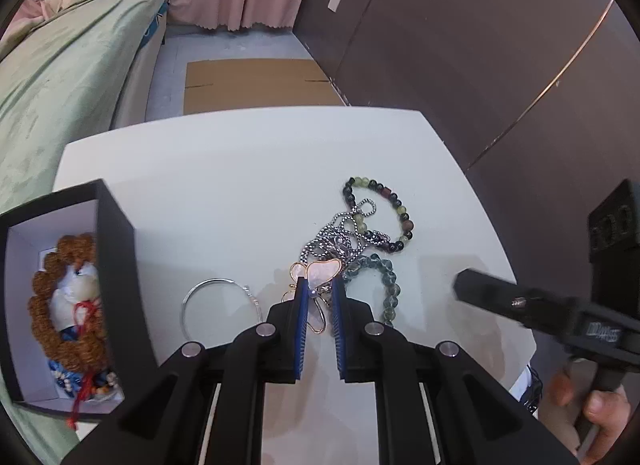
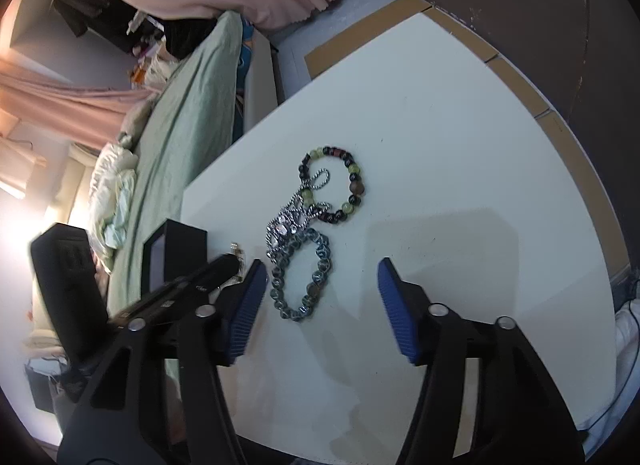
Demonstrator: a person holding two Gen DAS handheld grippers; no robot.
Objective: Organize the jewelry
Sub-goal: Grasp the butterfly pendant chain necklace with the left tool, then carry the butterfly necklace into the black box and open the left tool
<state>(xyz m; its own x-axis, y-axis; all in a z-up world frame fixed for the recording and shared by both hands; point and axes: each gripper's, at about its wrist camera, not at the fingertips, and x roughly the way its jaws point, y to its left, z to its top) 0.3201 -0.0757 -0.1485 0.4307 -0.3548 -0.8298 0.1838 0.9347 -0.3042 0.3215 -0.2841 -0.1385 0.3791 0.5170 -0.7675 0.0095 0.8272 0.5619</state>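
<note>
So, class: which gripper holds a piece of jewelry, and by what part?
The left gripper pinches the butterfly pendant across its middle; the right gripper holds nothing.

No readable text anywhere. My other gripper (image 1: 520, 301), right of my fingers (image 1: 302, 305), carries a small white printed mark on its black body, too blurred to read. Raised lettering on its black block is illegible too.
</note>
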